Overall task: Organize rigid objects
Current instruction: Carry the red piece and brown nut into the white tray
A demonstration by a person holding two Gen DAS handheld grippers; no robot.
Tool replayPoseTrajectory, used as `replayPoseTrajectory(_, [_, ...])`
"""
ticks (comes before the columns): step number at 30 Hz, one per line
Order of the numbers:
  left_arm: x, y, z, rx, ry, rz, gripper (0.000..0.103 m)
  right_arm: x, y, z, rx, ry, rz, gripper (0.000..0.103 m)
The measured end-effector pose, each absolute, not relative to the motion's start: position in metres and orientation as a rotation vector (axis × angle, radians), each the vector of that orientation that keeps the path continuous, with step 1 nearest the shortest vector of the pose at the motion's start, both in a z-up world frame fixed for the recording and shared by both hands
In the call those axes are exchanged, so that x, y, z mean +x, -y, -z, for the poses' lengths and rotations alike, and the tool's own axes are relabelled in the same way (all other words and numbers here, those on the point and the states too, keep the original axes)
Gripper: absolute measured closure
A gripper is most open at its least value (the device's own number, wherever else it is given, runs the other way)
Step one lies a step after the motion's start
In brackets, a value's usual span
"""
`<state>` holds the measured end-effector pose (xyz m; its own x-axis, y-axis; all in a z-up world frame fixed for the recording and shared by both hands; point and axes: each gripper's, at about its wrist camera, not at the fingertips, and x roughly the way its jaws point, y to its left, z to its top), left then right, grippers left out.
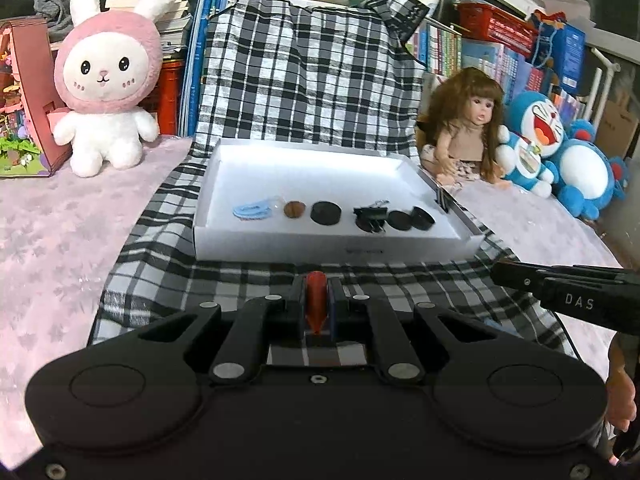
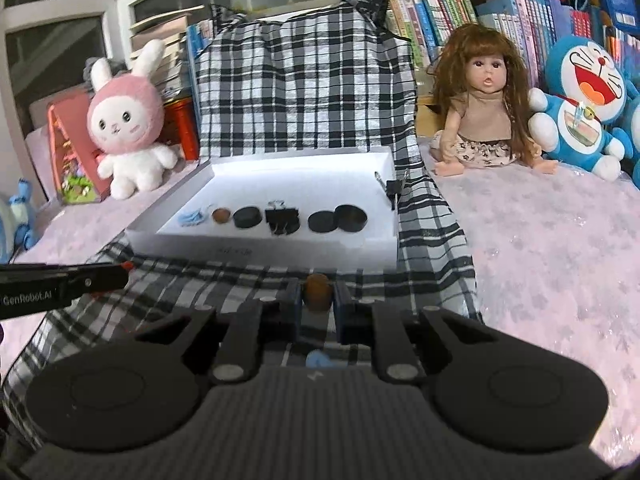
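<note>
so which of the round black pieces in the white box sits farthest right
The taller open-topped black ring, at the row's right end beside a flatter black disc; the third disc lies left of the binder clips.

Red piece (image 1: pixel 316 300) pinched upright; brown nut (image 2: pixel 318 286) clamped, both before white tray (image 1: pixel 328 246)

Black hand-held gripper (image 1: pixel 316 300), silver rivets

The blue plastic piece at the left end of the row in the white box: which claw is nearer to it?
Left, probably. The left claw sits in front of the blue plastic piece, slightly right. The right claw sits nearer the box's right half.
</note>
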<state>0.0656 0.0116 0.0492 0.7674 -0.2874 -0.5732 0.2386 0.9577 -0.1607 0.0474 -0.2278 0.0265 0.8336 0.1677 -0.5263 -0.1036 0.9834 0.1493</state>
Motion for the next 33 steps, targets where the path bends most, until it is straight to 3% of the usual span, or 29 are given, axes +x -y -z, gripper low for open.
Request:
replayPoseTrajectory(22, [0.168,-0.032,-0.076,-0.155,-0.669,0.227,0.092,0.139,0.254,-0.046,0.285,-0.656,-0.093,0.083])
replayPoseTrajectory(33, [0.188,-0.030,-0.064,-0.173,-0.698,0.254,0.092,0.159,0.260,-0.042,0.309,-0.700,-0.081,0.083])
